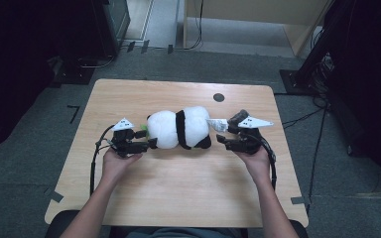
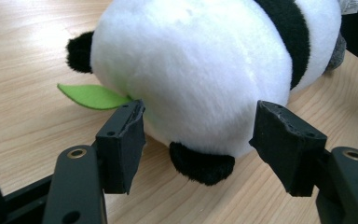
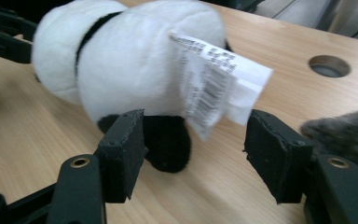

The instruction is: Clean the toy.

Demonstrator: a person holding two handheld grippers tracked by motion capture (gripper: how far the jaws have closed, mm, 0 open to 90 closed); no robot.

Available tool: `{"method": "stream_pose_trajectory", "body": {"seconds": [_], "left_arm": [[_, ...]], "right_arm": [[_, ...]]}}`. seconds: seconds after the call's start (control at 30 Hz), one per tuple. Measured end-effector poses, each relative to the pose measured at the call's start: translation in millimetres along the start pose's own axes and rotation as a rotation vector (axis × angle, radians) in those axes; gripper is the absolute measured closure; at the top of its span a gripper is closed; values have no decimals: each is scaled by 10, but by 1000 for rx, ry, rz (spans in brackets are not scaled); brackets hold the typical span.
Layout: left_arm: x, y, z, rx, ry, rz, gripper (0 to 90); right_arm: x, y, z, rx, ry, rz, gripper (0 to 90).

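Panda plush (image 1: 181,128) lies mid-counter (image 1: 178,188), long axis 9-to-3 in high view. Left hand-held gripper (image 1: 150,144) at its 9 end, jaws apart, w/ the head just ahead. Right hand-held gripper (image 1: 221,139) at 3, also open, paper tag (image 3: 214,86) hanging between jaws. Both about equally near.

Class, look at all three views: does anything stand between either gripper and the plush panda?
Nothing visible does. The left gripper is open around the plush panda, and the right gripper is open at its white tag.
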State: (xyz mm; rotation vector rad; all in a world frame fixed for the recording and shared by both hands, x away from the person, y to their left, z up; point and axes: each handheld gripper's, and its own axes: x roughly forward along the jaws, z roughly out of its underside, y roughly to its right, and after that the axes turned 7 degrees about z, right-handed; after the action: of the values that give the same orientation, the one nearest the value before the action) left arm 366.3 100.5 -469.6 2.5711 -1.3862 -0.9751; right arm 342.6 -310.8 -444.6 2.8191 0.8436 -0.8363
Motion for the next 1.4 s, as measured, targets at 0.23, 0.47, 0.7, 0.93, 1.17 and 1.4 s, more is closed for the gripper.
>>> {"method": "stream_pose_trajectory", "body": {"seconds": [0.23, 0.47, 0.7, 0.93, 1.17, 1.4], "left_arm": [[29, 5, -97, 24, -13, -7, 315], [36, -5, -205, 46, -19, -13, 292], [50, -55, -222, 16, -19, 9, 272], [75, -52, -253, 18, -61, 22, 225], [93, -86, -241, 14, -50, 27, 224], [119, -86, -207, 40, -29, 17, 213]], "right_arm": [[-68, 221, 8, 21, 6, 70, 391], [-152, 440, 74, 63, -3, 146, 392], [-146, 691, 167, 80, -44, 225, 393], [-57, 864, 262, 105, -88, 242, 411], [120, 913, 333, 108, -140, 234, 443], [282, 903, 408, 124, -194, 202, 639]]}}
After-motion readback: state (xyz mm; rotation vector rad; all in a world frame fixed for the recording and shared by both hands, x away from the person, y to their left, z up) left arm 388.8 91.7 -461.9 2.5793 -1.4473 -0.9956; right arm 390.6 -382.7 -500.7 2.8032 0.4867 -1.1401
